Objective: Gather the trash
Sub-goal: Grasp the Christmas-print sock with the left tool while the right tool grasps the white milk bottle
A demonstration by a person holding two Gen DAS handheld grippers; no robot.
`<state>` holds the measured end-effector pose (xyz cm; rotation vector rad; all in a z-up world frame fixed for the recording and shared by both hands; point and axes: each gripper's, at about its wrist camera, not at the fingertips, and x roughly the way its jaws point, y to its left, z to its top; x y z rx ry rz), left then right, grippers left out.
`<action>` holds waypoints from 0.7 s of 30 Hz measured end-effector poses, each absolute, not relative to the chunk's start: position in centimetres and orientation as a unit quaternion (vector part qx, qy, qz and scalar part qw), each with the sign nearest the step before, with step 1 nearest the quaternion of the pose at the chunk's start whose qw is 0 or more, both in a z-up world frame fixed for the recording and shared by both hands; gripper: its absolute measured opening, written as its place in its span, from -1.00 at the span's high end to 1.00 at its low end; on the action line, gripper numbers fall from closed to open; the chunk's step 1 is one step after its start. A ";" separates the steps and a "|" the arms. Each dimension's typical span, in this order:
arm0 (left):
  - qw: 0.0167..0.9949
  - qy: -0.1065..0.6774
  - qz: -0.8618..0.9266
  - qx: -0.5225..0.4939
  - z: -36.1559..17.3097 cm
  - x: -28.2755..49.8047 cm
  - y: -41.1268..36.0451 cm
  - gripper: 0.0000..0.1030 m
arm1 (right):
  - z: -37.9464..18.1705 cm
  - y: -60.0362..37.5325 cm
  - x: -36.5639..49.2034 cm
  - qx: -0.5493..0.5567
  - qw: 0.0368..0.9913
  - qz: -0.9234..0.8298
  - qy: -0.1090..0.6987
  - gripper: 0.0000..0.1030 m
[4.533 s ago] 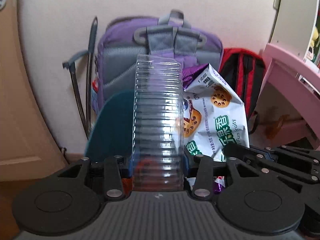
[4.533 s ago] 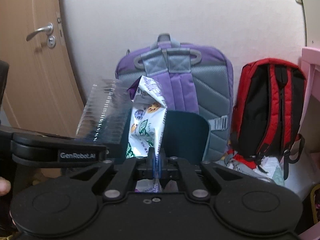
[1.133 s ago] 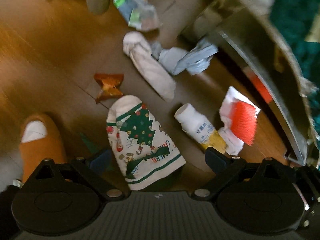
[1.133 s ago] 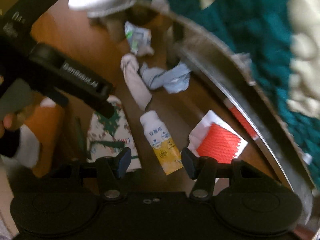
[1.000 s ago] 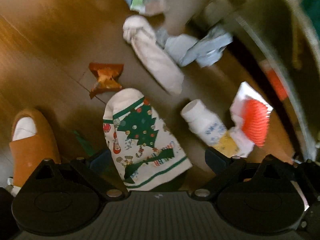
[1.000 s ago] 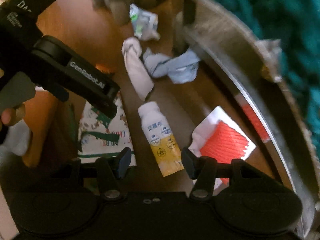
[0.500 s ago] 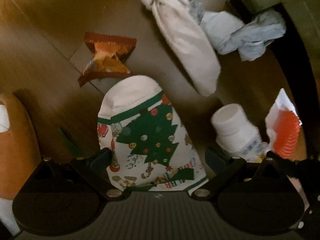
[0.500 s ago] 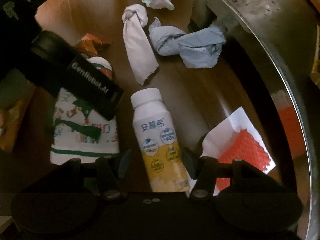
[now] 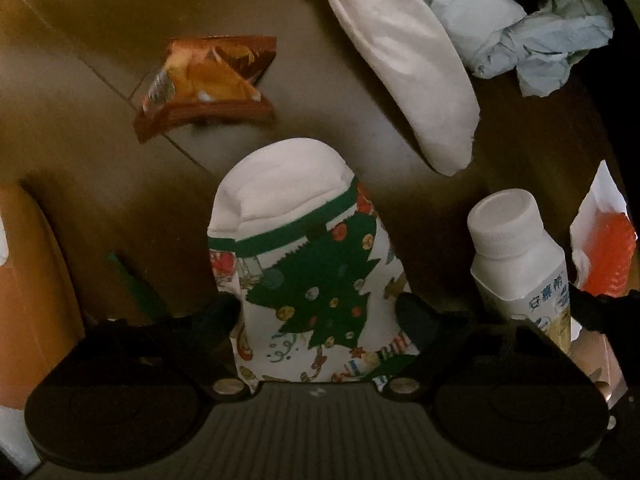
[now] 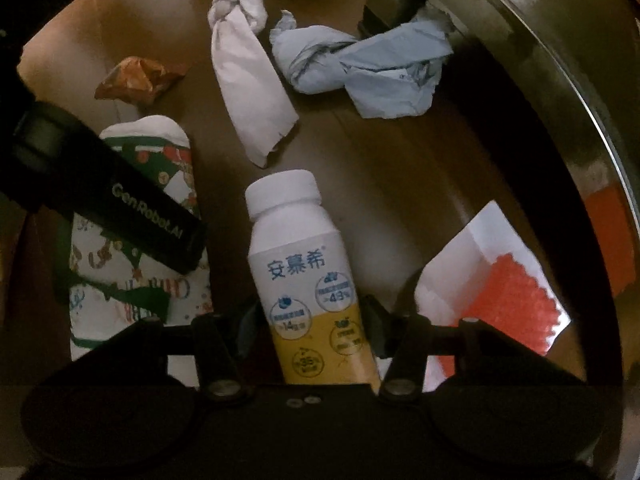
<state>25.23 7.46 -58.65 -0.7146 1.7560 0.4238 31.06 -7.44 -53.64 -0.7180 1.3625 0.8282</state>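
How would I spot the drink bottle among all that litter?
Look at the brown wooden floor beside the curved metal rim. The bottle lies there between a Christmas-tree cloth and a red-and-white wrapper. It alone is rigid: white cap, white top, yellow lower half.

you see a white sock (image 9: pixel 316 280) printed with a green christmas tree and a green band, a white-and-yellow bottle (image 10: pixel 308 276) with blue lettering, an orange-brown wrapper (image 9: pixel 204 80), pale blue crumpled paper (image 10: pixel 360 68), a plain white sock (image 9: pixel 404 56).
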 end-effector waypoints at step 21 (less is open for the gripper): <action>0.615 0.721 0.139 -0.286 -50.1 26.8 7.2 0.79 | -45.2 -11.9 29.5 -0.131 0.720 0.237 0.639 0.21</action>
